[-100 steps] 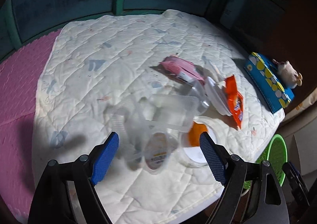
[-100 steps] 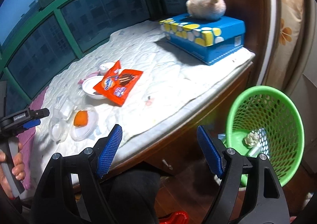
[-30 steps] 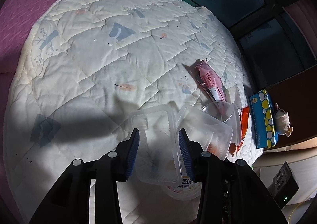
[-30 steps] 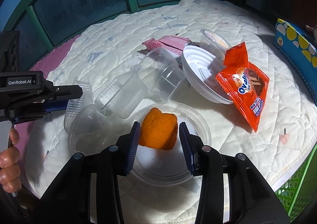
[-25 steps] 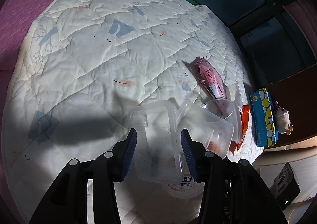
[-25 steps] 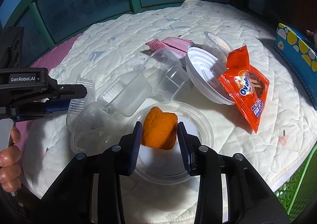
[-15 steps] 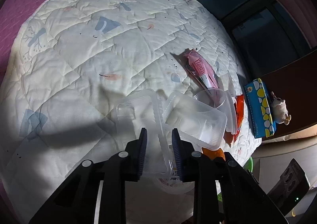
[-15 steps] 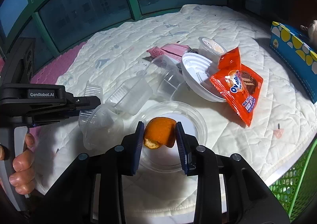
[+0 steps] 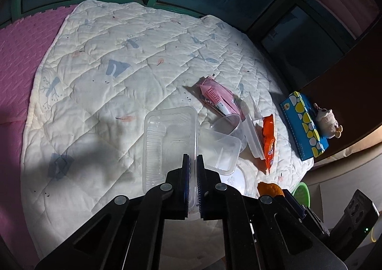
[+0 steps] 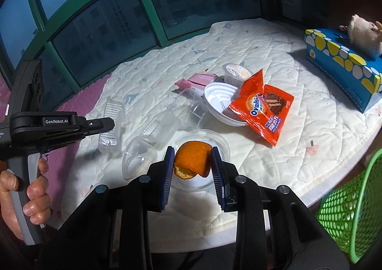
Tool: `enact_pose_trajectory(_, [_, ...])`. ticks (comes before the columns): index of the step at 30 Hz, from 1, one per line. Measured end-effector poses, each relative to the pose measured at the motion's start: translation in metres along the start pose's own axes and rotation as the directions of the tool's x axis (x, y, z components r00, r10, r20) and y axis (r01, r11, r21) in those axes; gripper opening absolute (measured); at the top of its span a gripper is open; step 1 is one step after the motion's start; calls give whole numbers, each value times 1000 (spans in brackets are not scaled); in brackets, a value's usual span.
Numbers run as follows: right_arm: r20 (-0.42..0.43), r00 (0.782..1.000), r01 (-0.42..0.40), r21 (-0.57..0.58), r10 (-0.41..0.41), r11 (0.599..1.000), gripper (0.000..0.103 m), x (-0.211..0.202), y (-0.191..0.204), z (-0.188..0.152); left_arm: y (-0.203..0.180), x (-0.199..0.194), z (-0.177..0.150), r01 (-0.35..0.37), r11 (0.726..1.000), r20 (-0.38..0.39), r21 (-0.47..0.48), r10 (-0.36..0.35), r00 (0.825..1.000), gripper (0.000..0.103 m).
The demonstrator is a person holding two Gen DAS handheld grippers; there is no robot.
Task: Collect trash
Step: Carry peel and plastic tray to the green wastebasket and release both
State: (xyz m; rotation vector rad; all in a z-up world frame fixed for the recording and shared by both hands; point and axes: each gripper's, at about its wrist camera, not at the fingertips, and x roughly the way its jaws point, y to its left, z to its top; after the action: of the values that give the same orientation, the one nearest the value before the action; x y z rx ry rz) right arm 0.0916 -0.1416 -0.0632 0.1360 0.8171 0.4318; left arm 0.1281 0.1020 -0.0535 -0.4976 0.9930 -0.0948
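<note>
The quilt (image 9: 100, 93) is white stitched cloth, matt and soft-looking. The tray (image 9: 167, 136) at the lower centre of the left view is thin clear plastic, glossy, with ribbed parts. The orange wrapper (image 10: 262, 108) in the middle of the right view is shiny foil-like plastic. The basket (image 10: 346, 219) at lower right is green plastic mesh. The cake piece (image 10: 193, 157) looks rough and porous. The tissue box (image 10: 341, 64) looks like printed cardboard.
</note>
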Motion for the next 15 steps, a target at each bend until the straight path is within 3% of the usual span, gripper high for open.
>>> enact_pose_trajectory(7, [41,997,70,48,-72,996,32,-34,-32,-12,-42,-22,0,98,992,3,77,-98,995,6])
enact_pose_trajectory(15, [48,965,245,199,-259,949,32,-83,-115,-44,-125,-5,-16,235,950,-101,204,-219,971,6])
